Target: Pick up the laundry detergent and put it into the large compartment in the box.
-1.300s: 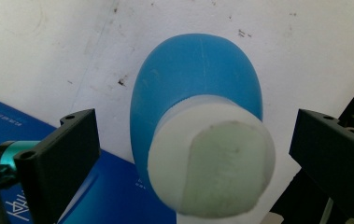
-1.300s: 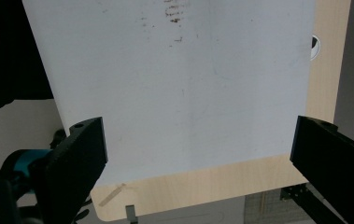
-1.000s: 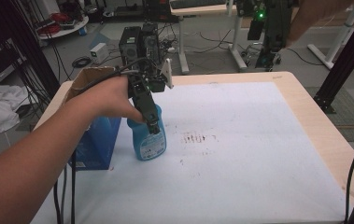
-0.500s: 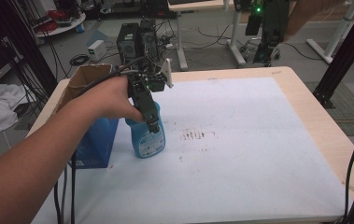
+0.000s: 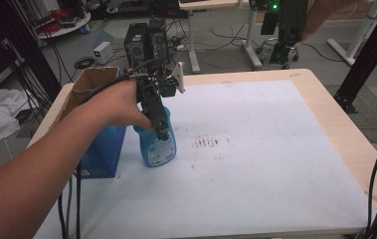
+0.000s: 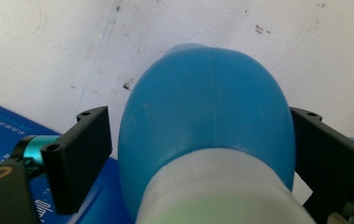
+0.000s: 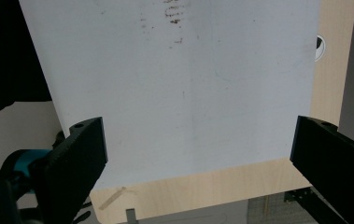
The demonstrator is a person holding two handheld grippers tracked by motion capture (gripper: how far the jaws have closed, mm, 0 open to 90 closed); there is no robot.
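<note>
High view puts your left gripper over the blue bottle standing on the counter beside the blue box. Its fingers have just been closing around the bottle's shoulders, one side showing a gap; lifting remains. Your right gripper stays released.

Close left of the left jaws the blue box blocks passage, the blue bottle stands between them; right of them the table lies open
</note>
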